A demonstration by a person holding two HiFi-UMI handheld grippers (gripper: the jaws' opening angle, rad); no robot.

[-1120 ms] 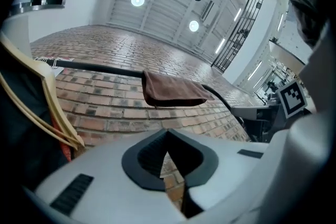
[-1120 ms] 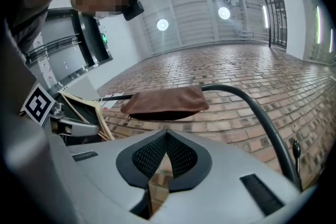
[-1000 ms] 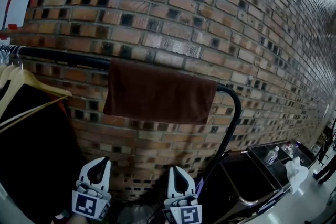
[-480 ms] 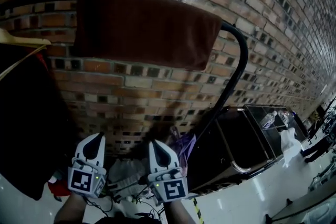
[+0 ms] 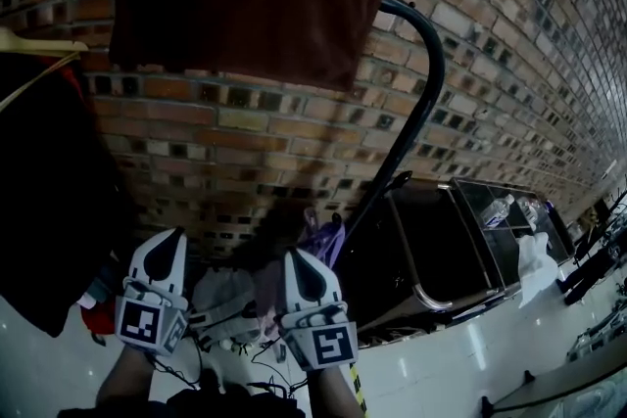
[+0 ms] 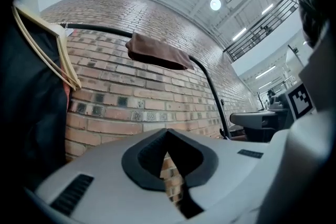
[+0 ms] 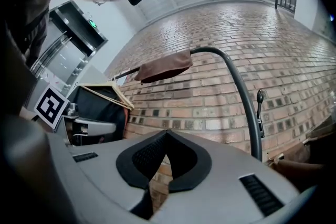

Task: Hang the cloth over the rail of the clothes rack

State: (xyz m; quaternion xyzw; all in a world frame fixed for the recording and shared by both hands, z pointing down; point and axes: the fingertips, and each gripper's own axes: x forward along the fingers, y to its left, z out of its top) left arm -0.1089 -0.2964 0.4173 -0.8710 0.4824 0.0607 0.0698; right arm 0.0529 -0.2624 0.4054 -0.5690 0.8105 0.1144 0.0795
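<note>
Already the cloth [image 5: 240, 15] drapes the rail [image 5: 411, 13]; left gripper [image 5: 172, 240] and right gripper [image 5: 297, 259] hang below, jaws closed on nothing, and are best kept clear of it.

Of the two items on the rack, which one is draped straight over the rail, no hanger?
The brown cloth, near the bent end of the rail. The black garment to its left hangs from a wooden hanger.
</note>
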